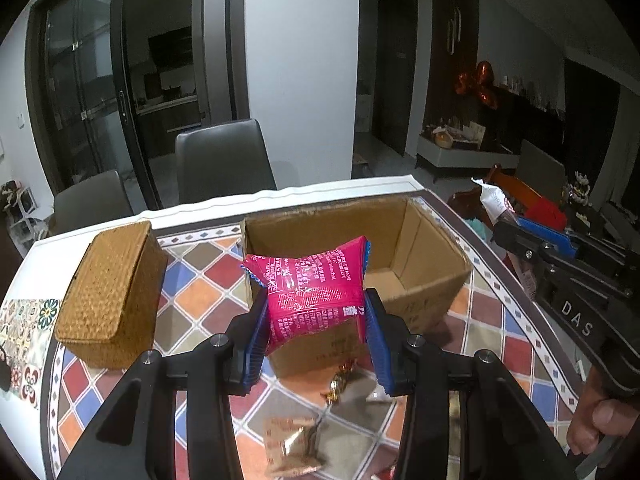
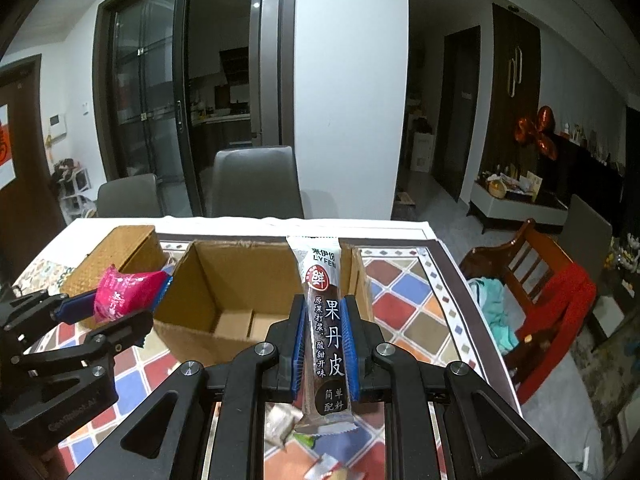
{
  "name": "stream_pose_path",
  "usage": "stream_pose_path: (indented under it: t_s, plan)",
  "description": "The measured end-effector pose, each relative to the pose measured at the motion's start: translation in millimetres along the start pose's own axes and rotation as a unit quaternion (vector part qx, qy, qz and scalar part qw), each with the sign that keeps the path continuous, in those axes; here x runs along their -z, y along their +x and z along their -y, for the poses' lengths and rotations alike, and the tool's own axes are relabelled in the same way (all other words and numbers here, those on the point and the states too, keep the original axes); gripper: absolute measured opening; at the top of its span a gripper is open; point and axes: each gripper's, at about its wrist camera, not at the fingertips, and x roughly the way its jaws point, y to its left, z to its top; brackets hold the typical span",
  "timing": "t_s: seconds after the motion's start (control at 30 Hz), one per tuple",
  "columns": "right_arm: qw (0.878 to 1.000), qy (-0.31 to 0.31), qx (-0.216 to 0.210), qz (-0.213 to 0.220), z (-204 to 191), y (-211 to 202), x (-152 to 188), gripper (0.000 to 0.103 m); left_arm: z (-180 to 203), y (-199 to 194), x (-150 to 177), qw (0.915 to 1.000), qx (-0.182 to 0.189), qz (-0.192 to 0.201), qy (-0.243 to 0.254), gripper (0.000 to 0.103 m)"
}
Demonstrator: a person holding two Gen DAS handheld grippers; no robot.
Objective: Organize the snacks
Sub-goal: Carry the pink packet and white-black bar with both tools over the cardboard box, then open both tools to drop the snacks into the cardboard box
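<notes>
My left gripper point(image 1: 316, 312) is shut on a puffy pink snack packet point(image 1: 312, 288), held in the air just in front of an open cardboard box point(image 1: 424, 264). From the right wrist view the same pink packet point(image 2: 124, 290) hangs at the box's left wall. My right gripper point(image 2: 326, 332) is shut on a long dark fruit-leather stick packet point(image 2: 326, 332) with a white top, upright, over the near right edge of the cardboard box point(image 2: 208, 280). The box looks empty inside. The right gripper's body point(image 1: 568, 280) shows at the right of the left wrist view.
A woven basket with a closed lid point(image 1: 112, 296) stands left of the box on the tiled tablecloth point(image 1: 200, 288). Several loose wrapped snacks point(image 1: 296, 444) lie on the cloth below the grippers. Grey chairs point(image 1: 224, 160) stand behind the table, a wooden chair point(image 2: 536, 280) to its right.
</notes>
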Motion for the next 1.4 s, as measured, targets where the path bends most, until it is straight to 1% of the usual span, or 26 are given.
stream_pose_path:
  t_s: [0.27, 0.43, 0.63, 1.0, 1.1, 1.17, 1.2, 1.23, 1.27, 1.3, 1.4]
  plan:
    - [1.000, -0.008, 0.009, 0.010, -4, 20, -19, 0.018, -7, 20, -21, 1.0000, 0.005, 0.006, -0.002, 0.044]
    - [1.000, -0.012, 0.008, 0.007, -7, 34, -29, 0.018, -13, 34, -31, 0.9999, 0.012, 0.004, -0.010, 0.044]
    - [1.000, -0.009, 0.006, -0.002, -5, 52, -34, 0.018, -14, 50, -39, 0.9999, 0.012, -0.001, -0.007, 0.044]
    - [1.000, -0.006, -0.003, -0.024, 2, 79, -32, 0.018, -15, 75, -43, 0.9995, 0.022, -0.017, -0.012, 0.045]
    - [1.000, -0.007, -0.005, -0.029, 2, 84, -32, 0.018, -14, 78, -43, 0.9996, 0.020, -0.015, -0.010, 0.049]
    - [1.000, -0.011, -0.002, -0.025, 2, 85, -32, 0.019, -15, 79, -43, 0.9997, 0.018, -0.015, -0.010, 0.058]
    - [1.000, -0.014, 0.000, -0.023, 2, 84, -32, 0.025, -15, 79, -42, 0.9997, 0.016, -0.015, -0.011, 0.060]
    - [1.000, -0.015, 0.002, -0.022, 1, 84, -32, 0.036, -15, 78, -42, 0.9997, 0.014, -0.014, -0.011, 0.065]
    - [1.000, -0.015, 0.006, -0.018, 2, 83, -33, 0.040, -15, 78, -42, 0.9998, 0.012, -0.013, -0.012, 0.069]
    - [1.000, -0.014, 0.010, -0.015, 2, 82, -33, 0.047, -16, 76, -42, 0.9998, 0.010, -0.012, -0.012, 0.071]
    - [1.000, -0.010, 0.019, -0.011, 4, 79, -33, 0.056, -18, 71, -42, 0.9999, -0.002, -0.005, -0.016, 0.079]
